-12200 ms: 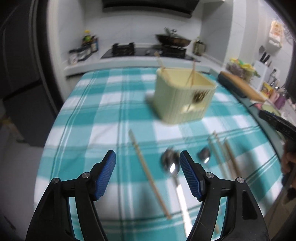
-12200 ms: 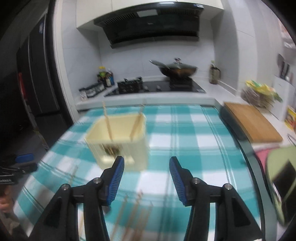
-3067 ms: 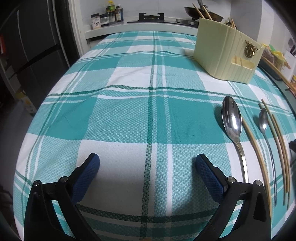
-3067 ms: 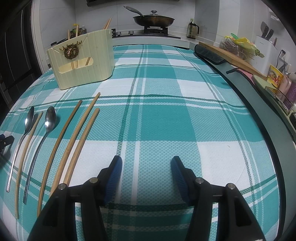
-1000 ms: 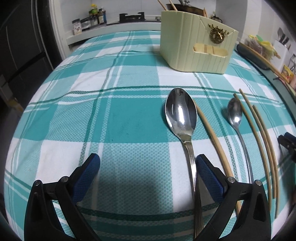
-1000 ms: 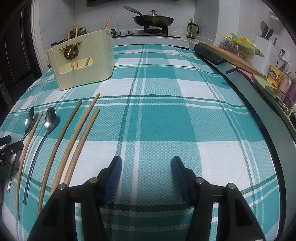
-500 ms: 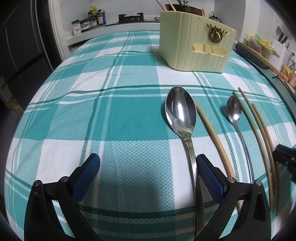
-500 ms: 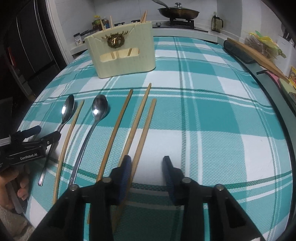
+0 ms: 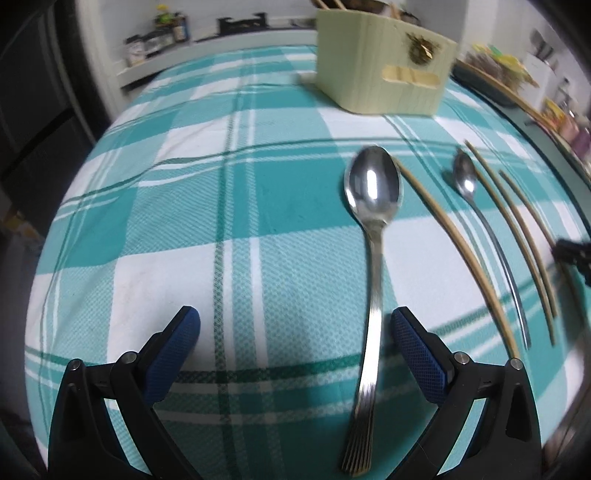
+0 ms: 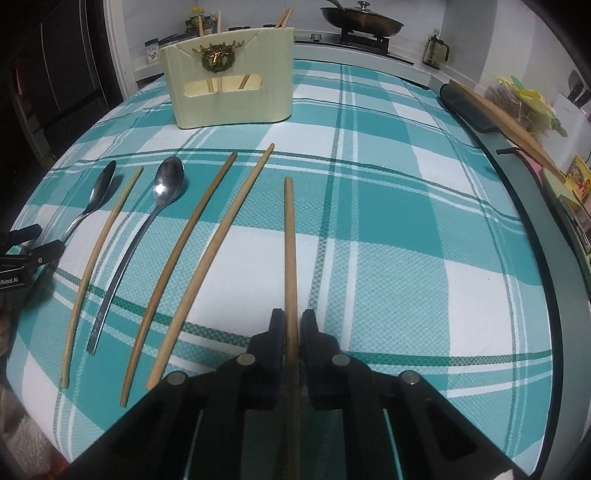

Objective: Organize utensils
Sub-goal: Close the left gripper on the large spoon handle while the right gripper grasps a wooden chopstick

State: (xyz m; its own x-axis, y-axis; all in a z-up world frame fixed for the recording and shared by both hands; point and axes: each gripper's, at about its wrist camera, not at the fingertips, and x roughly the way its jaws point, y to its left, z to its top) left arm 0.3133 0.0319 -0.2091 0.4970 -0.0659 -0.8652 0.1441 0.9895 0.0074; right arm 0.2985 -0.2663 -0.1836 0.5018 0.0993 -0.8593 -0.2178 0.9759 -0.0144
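Right gripper clamps one chopstick (tip pointing straight ahead).

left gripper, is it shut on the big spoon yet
No, the left gripper is wide open, and the big spoon lies flat on the cloth with its handle passing between the two fingers untouched.

On the checked tablecloth lie two spoons, a big one and a small one. There are four loose chopsticks, one cream holder with three more chopsticks in it, and one pan.
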